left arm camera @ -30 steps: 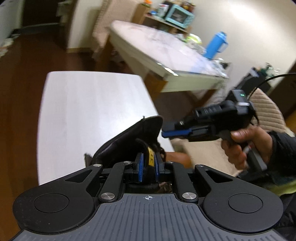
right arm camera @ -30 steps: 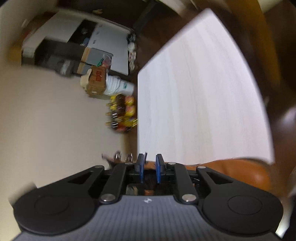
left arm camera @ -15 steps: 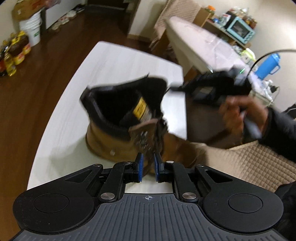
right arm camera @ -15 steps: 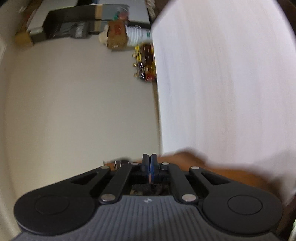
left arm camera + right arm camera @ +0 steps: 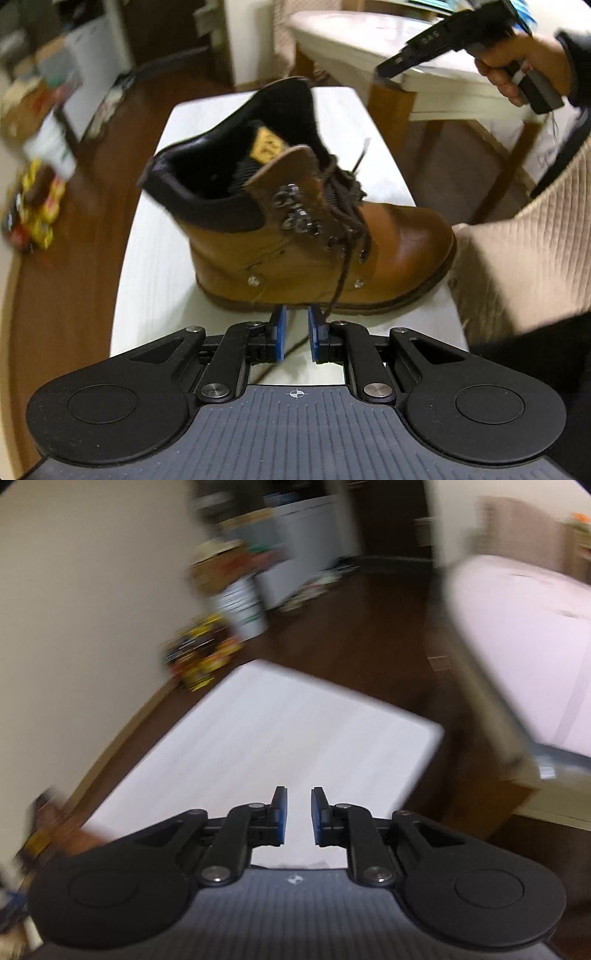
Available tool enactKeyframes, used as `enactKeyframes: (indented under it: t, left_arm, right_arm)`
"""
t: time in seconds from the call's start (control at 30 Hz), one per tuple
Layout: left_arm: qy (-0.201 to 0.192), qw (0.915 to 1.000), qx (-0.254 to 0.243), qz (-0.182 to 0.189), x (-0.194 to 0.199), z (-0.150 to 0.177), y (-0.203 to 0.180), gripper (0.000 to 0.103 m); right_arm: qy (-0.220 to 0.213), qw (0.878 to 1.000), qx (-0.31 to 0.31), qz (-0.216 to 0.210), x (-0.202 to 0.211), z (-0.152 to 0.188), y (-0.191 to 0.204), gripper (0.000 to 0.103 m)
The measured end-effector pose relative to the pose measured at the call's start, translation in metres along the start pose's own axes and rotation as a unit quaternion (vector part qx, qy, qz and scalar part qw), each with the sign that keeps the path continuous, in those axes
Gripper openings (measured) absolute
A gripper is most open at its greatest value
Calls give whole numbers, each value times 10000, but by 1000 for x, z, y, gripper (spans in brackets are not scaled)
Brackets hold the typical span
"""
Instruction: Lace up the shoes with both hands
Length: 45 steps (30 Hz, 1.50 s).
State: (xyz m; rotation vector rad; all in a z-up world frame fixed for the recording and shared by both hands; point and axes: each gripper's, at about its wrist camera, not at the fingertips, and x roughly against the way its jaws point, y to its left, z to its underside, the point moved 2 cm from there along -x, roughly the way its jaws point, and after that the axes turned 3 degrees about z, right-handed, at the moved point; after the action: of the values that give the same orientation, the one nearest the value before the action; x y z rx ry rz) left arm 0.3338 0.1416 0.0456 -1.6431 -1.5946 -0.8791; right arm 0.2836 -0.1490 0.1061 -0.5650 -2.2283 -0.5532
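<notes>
Left wrist view: left tongs [image 5: 295,334] point steeply down at the near edge of the white worktop [image 5: 155,266], blue pads parted by a narrow gap.
Boot: a brown leather boot [image 5: 295,236] stands upright on the worktop just ahead of the left tongs, toe to their right, collar gaping, tongue loose.
Lace: a dark lace [image 5: 341,273] hangs from the lower eyelets down the boot's side and runs on toward the gap between the pads; a strand shows low between them, but the pads are not pressing on it, so nothing is gripped. The jaws have just been opening a little.
Second lace end: it sticks up above the hooks, well ahead of the left tongs and free.
Right tongs in this view: right tongs [image 5: 388,70] are raised, far ahead and to the right, in a hand [image 5: 517,70], well apart from the boot.
Right wrist view: right tongs [image 5: 298,814] have just been opening; pads stand apart with only bare worktop [image 5: 277,738] between them, holding nothing. Picture is heavily smeared; the boot is only a brown blur at the lower left edge.
Step, as judged: lacing looks unfinished, upper hooks unthreaded, neither end held.
Risk: closing now may miss the thin strand lying low in the gap, or pinch it near the sole and drag the unheld boot across the worktop.
Risk: the free end may slip out of an eyelet, since nothing restrains it.
</notes>
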Motion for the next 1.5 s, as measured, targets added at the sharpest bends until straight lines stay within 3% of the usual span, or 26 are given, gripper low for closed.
enactKeyframes:
  t: [0.13, 0.2, 0.27, 0.4, 0.53, 0.57, 0.63, 0.67, 0.7, 0.73, 0.83, 0.9, 0.93, 0.97, 1.03, 1.07, 1.13, 1.17, 1.23, 1.33, 1.5]
  left_arm:
    - [-207, 9978, -620, -107, -1, -4, -24, 13]
    - [-182, 9971, -698, -239, -6, -8, -31, 14]
    - [-89, 9966, -705, -428, -15, -13, -35, 15]
    - [183, 9945, -629, -818, -30, -23, -48, 16]
    - [348, 9924, -245, -1151, -33, -32, -54, 17]
    - [387, 9917, -189, -1214, -33, -31, -54, 17]
    - [491, 9906, -11, -1277, -34, -32, -54, 12]
    - [542, 9910, 226, -1206, -34, -32, -51, 3]
    - [593, 9907, 463, -1134, -33, -33, -48, 3]
    - [639, 9896, 686, -1092, -33, -33, -45, 2]
    - [718, 9814, 1209, -1306, -26, -26, -35, 2]
    - [690, 9787, 1441, -1289, -19, -20, -34, 2]
    - [702, 9793, 1449, -1229, -17, -19, -37, 2]
    - [716, 9801, 1445, -1161, -16, -18, -40, 2]
    - [754, 9831, 1353, -975, -16, -21, -51, 1]
    - [746, 9838, 1341, -932, -17, -21, -55, 1]
    - [707, 9831, 1435, -893, -16, -18, -58, 2]
    - [683, 9819, 1513, -913, -14, -17, -58, 2]
    - [620, 9785, 1713, -967, -11, -14, -52, 2]
    - [524, 9731, 1964, -1087, -4, -11, -44, 4]
    - [301, 9562, 2629, -1252, 19, 2, -43, 8]
  right_arm:
    - [358, 9890, 1284, -644, -12, 16, 57, 18]
    - [502, 9719, 2102, -933, -24, 17, 82, 19]
    - [539, 9607, 2495, -1089, -29, 18, 95, 20]
    - [386, 9164, 3698, -1485, -52, 18, 103, 21]
    - [73, 8661, 4686, -1739, -71, 23, 120, 22]
    - [-80, 8472, 4994, -1810, -74, 25, 125, 22]
    - [-240, 8262, 5311, -1864, -78, 27, 133, 21]
    - [-235, 8159, 5449, -1918, -81, 28, 136, 18]
    - [-221, 8053, 5585, -1977, -84, 30, 139, 3]
    - [-175, 8029, 5621, -1976, -87, 34, 145, 3]
    - [0, 8166, 5536, -1633, -94, 29, 135, 3]
    - [219, 8452, 5230, -1079, -112, 15, 107, 2]
    - [341, 8502, 5174, -909, -118, 14, 100, 2]
    - [462, 8539, 5129, -746, -124, 14, 93, 2]
    - [677, 8578, 5029, -816, -122, 17, 90, 2]
    - [778, 8537, 5075, -867, -117, 23, 91, 2]
    - [951, 8563, 4981, -984, -113, 28, 89, 2]
    - [1228, 8660, 4716, -1120, -111, 29, 85, 2]
    - [1574, 8680, 4527, -1294, -103, 32, 80, 2]
    - [2578, 8602, 3802, -2213, -83, 31, 81, 2]
    - [3052, 8737, 1995, -3222, -66, 18, 85, 2]
